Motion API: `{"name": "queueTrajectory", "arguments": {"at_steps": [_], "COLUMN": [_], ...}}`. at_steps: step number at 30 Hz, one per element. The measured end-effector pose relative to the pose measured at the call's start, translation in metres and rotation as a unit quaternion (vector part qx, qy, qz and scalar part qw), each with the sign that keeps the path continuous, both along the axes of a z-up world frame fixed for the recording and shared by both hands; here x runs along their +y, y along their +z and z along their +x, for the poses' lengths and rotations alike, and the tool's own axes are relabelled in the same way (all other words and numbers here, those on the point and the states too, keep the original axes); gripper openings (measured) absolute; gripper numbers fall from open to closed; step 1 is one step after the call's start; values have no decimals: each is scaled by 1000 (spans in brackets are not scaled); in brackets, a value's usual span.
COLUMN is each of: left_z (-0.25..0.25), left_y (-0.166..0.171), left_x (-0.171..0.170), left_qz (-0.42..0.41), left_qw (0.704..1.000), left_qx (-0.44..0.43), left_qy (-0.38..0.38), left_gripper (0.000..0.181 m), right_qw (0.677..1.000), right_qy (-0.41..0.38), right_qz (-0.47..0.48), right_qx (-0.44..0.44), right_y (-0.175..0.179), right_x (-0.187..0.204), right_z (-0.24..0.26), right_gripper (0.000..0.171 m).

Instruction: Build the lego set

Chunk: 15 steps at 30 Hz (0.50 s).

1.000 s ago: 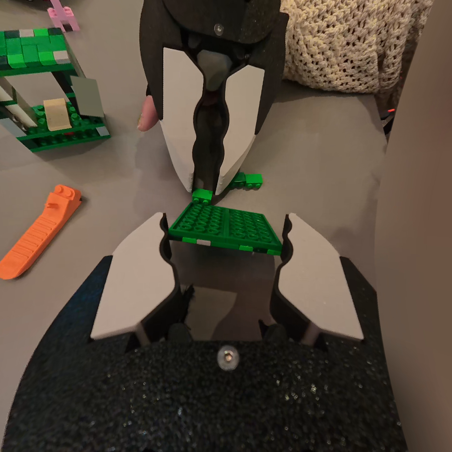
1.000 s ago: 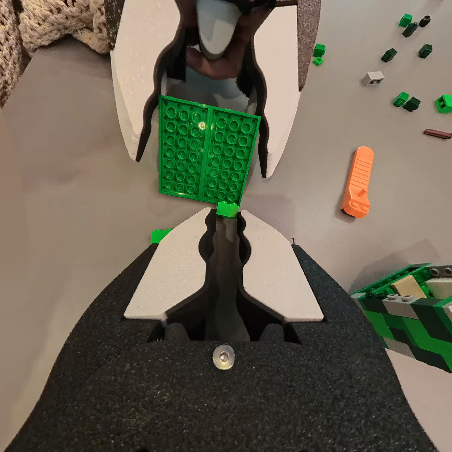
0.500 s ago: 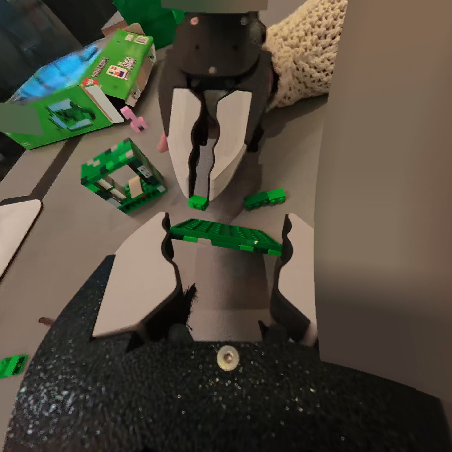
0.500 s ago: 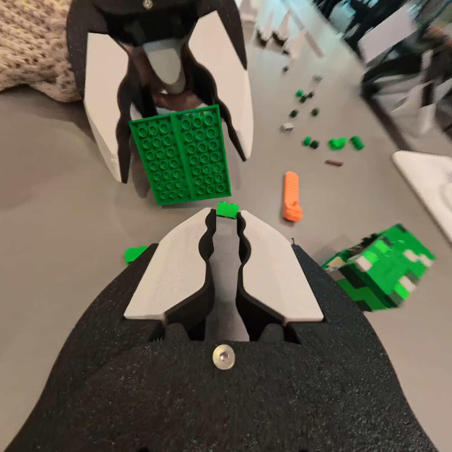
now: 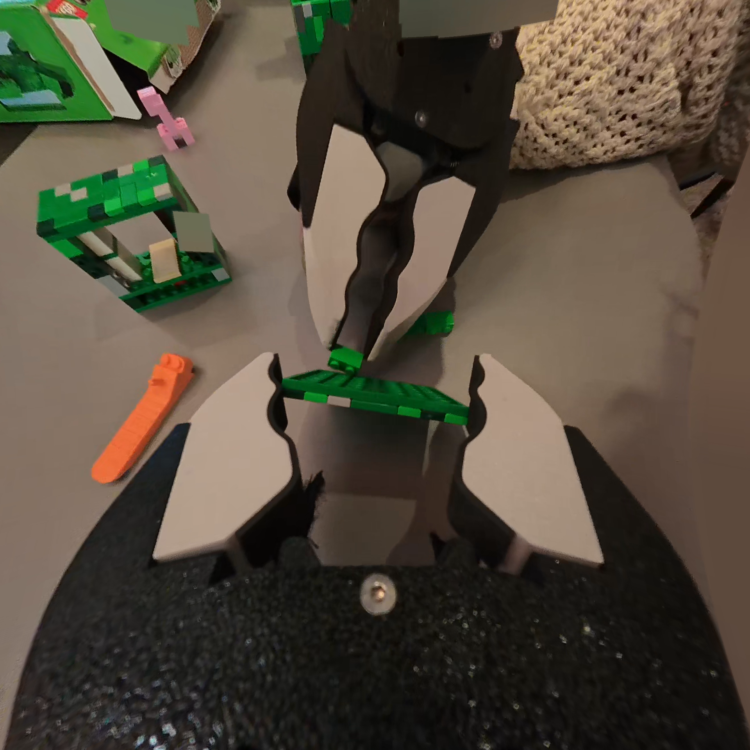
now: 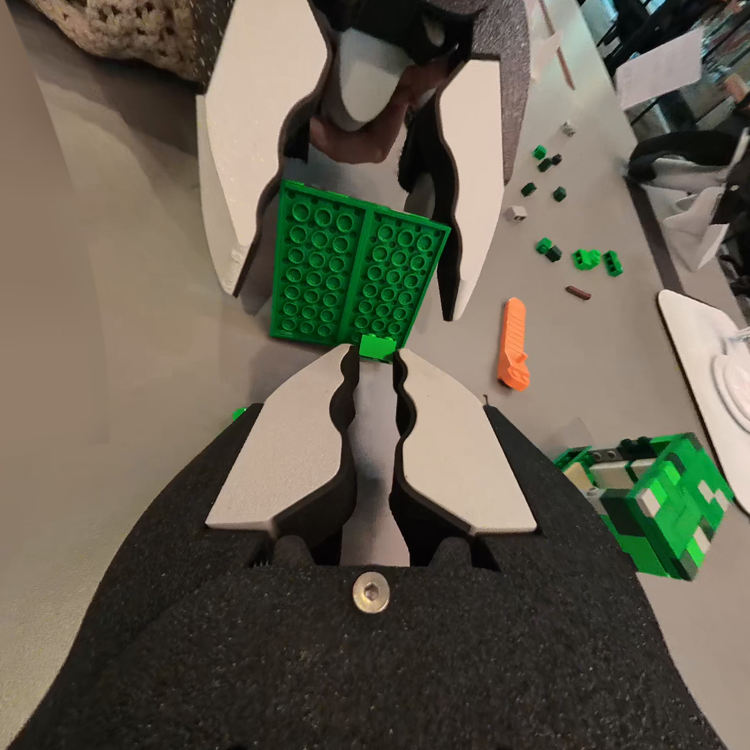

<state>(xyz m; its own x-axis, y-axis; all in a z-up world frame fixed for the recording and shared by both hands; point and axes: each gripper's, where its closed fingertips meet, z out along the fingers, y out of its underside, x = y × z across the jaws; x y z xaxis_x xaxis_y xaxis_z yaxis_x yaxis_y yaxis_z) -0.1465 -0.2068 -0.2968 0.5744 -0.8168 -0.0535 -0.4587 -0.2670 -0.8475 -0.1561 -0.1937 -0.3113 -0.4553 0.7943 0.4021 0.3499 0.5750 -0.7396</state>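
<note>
My left gripper (image 5: pixel 375 389) is shut on a flat green plate assembly (image 5: pixel 373 395), gripped by its two side edges and held above the grey table; in the right wrist view the plate (image 6: pixel 353 272) shows its underside. My right gripper (image 6: pixel 376 357) is shut on a small green brick (image 6: pixel 377 348), seen in the left wrist view (image 5: pixel 345 359) at the plate's far edge, touching or just above it. A part-built green block structure (image 5: pixel 130 235) stands to the left, and also shows in the right wrist view (image 6: pixel 657 503).
An orange brick separator (image 5: pixel 142 418) lies left of the plate. A green two-piece part (image 5: pixel 430 324) lies behind the right gripper. Loose small bricks (image 6: pixel 576 251) are scattered farther off. A green set box (image 5: pixel 52 69), a pink figure (image 5: pixel 168 121) and a knitted cloth (image 5: pixel 617 81) sit at the back. The grippers are tip to tip, or close to it. The orange brick separator (image 5: pixel 142 418) is about 9 centimeters from my left fingertips. The right camera catches it too, in the right wrist view (image 6: pixel 515 335).
Both grippers have tilted and shifted. The right gripper with its small brick has come down from just beyond the plate to the plate's far edge. The plate stays gripped.
</note>
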Motion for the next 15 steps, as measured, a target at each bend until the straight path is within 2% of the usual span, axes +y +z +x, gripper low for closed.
{"name": "queueTrajectory", "arguments": {"at_steps": [5, 8, 11, 13, 15], "left_z": [1, 0, -1, -4, -12], "left_y": [-3, -4, -7, -10, -11], "left_x": [1, 5, 8, 4, -4], "left_qz": [-59, -97, -129, -137, -131], "left_qw": [997, 992, 984, 984, 987], "left_qx": [-40, -59, -68, -54, -25], "left_qy": [21, 60, 98, 102, 93], "left_gripper": [89, 100, 101, 104, 115], "right_qw": [1000, 999, 999, 999, 999], "right_qy": [1, -7, -10, -12, -16], "right_qz": [-4, -13, -6, -2, -13], "right_qx": [-23, -30, -31, -31, -26], "right_y": [-6, -6, -7, -7, -6], "right_x": [-1, 0, 0, 0, 1], "right_z": [-2, -2, -1, 0, -1], "right_gripper": [16, 16, 16, 16, 16]}}
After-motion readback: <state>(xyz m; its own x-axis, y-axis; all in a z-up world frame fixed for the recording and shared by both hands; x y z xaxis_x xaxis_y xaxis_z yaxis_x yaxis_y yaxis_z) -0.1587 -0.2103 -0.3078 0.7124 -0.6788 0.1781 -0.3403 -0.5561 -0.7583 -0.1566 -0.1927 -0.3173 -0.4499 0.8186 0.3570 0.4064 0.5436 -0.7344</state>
